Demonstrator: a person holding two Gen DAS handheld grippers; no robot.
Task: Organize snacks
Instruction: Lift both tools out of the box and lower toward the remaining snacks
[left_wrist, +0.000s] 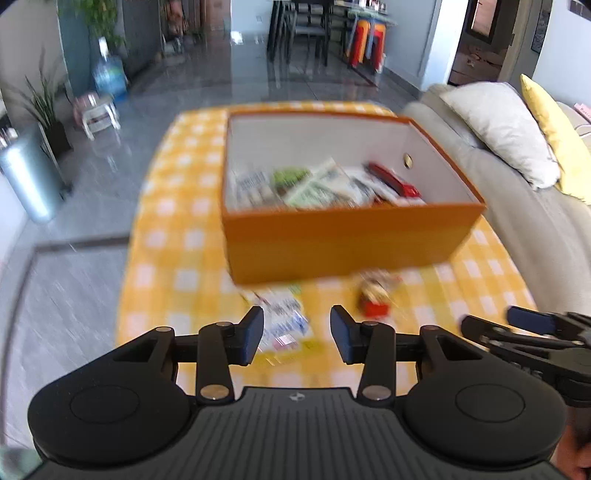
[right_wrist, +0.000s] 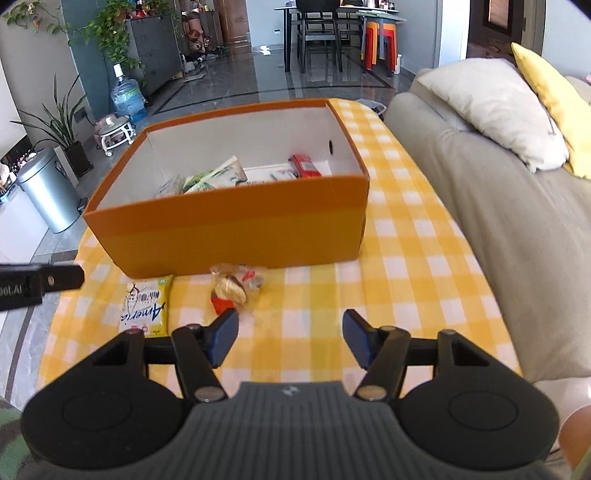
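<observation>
Left gripper, right gripper both agape, empty — yellow packet at 11 o'clock, wrapped snack at 12 — pickup pending; next, descend, clamp, carry to orange box.

The left gripper is pointing steeply downward, its jaws standing apart with nothing between its pads. The right gripper is tilting down alike, jaws gaping wider and empty. Both are hanging side by side, near each other.

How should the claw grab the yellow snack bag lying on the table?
The yellow snack bag lies flat beside the orange box. Probably best: come from above and pinch its near short edge, where the thin sealed rim gives the left claw something to catch.
</observation>
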